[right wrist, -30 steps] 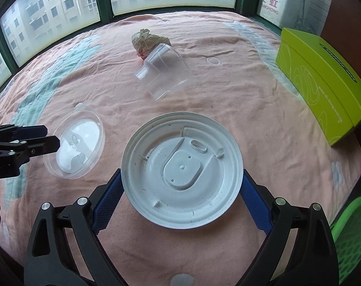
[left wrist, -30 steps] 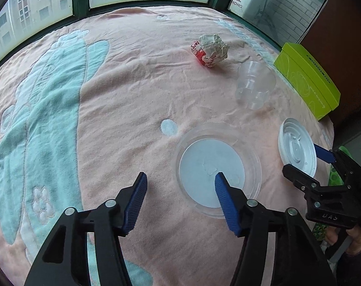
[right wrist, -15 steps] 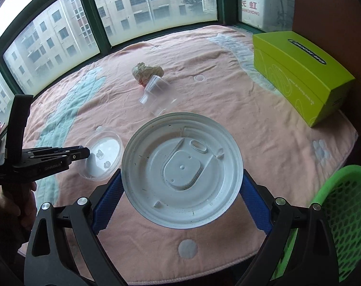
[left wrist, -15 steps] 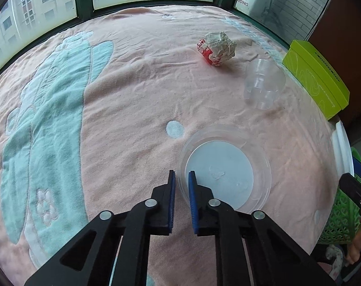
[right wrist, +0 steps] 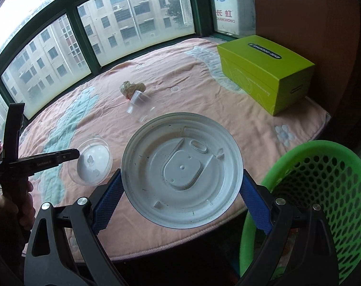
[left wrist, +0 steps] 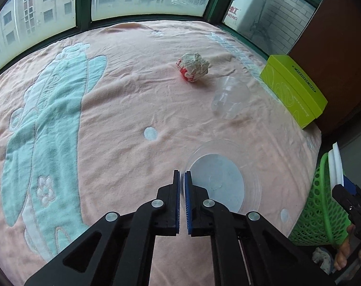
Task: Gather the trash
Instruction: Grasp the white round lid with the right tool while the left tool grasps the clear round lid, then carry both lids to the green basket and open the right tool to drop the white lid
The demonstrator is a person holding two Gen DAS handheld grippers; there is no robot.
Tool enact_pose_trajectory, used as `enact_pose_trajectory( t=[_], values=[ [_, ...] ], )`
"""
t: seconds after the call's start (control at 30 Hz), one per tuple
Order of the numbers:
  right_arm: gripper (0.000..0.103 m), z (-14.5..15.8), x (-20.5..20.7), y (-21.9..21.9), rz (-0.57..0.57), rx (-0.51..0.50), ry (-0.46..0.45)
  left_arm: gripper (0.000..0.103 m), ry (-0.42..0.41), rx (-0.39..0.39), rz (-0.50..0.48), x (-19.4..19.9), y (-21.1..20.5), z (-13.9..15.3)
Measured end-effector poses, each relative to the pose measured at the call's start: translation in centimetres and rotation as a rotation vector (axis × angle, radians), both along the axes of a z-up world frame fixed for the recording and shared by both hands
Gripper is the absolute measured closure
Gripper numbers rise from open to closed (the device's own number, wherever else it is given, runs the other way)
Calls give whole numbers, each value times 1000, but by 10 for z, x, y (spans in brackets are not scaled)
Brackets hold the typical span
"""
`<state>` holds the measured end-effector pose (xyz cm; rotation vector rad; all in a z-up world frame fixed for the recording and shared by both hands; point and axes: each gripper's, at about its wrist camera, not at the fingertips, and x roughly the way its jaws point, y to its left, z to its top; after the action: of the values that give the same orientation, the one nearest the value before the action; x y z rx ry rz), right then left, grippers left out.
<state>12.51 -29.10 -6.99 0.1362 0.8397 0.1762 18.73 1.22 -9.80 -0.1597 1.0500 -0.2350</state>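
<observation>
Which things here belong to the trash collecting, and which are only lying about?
Belong to the job:
white lid in right claw
clear lid in left claw
clear cup
crumpled paper
green basket

Only lying about:
green box
pink blanket

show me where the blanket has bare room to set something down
The widest bare stretch is the teal-patterned side of the blanket, left of the paper ball and clear lid. It is crowded on the right, where the clear cup, green box and paper ball sit close together.
</observation>
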Motion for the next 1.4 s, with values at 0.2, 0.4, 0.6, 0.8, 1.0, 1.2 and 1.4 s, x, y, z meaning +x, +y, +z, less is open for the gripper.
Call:
enact_pose_trajectory(
  t=[0.2,0.4,0.6,0.8,1.0,1.2,1.4],
  values=[
    [11,9,-18,-20,-47,0,-26,99,-47,-42,-51,-9,-25,29],
    [11,20,-34,-44,-99,4,-52,99,-89,-55,-111,-18,-57,52],
    [11,25,-51,-69,-155,3,-68,99,-117,-70,-167,-23,-90,69],
    [11,26,-68,-96,-219,-3,-73,99,-141,-83,-232,-27,-127,82],
    [11,20,-83,-125,-287,8,-59,99,-153,-87,-297,-30,-164,91],
    [11,16,-97,-147,-338,24,-50,99,-163,-84,-358,-35,-198,97],
    [10,13,-109,-160,-368,46,-45,99,-170,-78,-401,-40,-223,102]
  ],
)
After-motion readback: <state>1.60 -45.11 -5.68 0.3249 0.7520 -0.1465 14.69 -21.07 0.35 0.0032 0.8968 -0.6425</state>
